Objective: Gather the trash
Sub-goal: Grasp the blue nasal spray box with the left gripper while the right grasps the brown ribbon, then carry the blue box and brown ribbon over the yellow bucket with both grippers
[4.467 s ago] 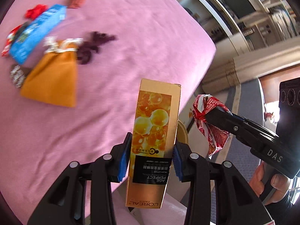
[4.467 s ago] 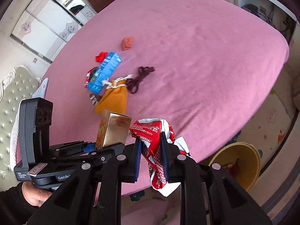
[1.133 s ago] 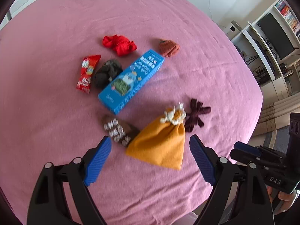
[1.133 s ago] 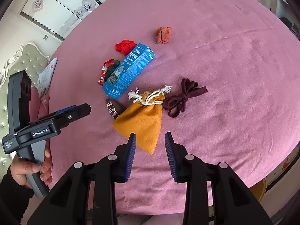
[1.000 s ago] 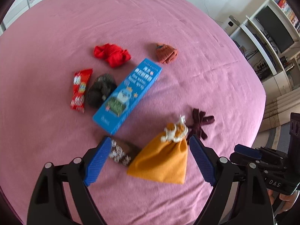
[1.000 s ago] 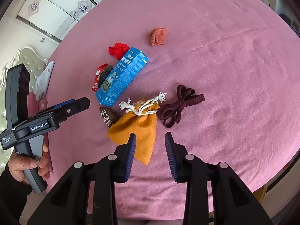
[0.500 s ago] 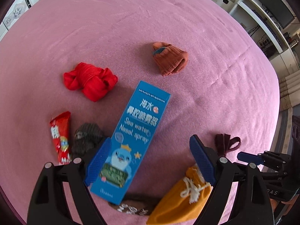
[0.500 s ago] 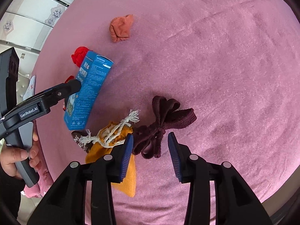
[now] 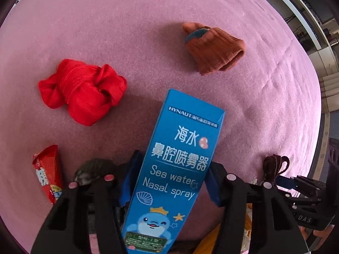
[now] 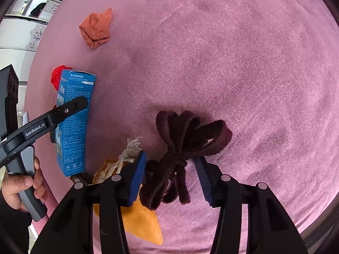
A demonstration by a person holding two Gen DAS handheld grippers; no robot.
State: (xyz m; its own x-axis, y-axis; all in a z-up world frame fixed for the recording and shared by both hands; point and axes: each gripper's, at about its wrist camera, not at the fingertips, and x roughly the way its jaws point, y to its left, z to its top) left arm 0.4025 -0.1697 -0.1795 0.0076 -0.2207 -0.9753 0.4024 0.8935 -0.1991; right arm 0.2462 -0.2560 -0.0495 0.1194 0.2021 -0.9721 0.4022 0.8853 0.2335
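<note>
Carton, blue nasal spray box (image 9: 180, 169): lies on the pink bed cover (image 9: 148, 21), between the fingers of the left gripper (image 9: 169, 182). Fingers stand along both long sides, close against them; whether they press yet cannot be told. Judged light, thin card, stiff along its edges but crushable on its broad faces; smooth print may slip. Best taken across the narrow width at mid-length, with gentle squeeze.

Beside the box, left: dark wad (image 9: 93, 169), touching or nearly touching the left finger, could get caught in the pinch. Further left: red snack wrapper (image 9: 47, 173), flat and light.
Beyond the box, far end: red knotted cloth (image 9: 82, 91) to the left, rust sock (image 9: 211, 48) well apart to the right.
Right of the box: orange drawstring pouch (image 10: 135, 218), then dark brown knotted strap (image 10: 182, 152), limp and soft, lying between the spread fingers of the right gripper (image 10: 171, 177), not yet pinched. Pouch cord sits just beside that gripper's left finger.
</note>
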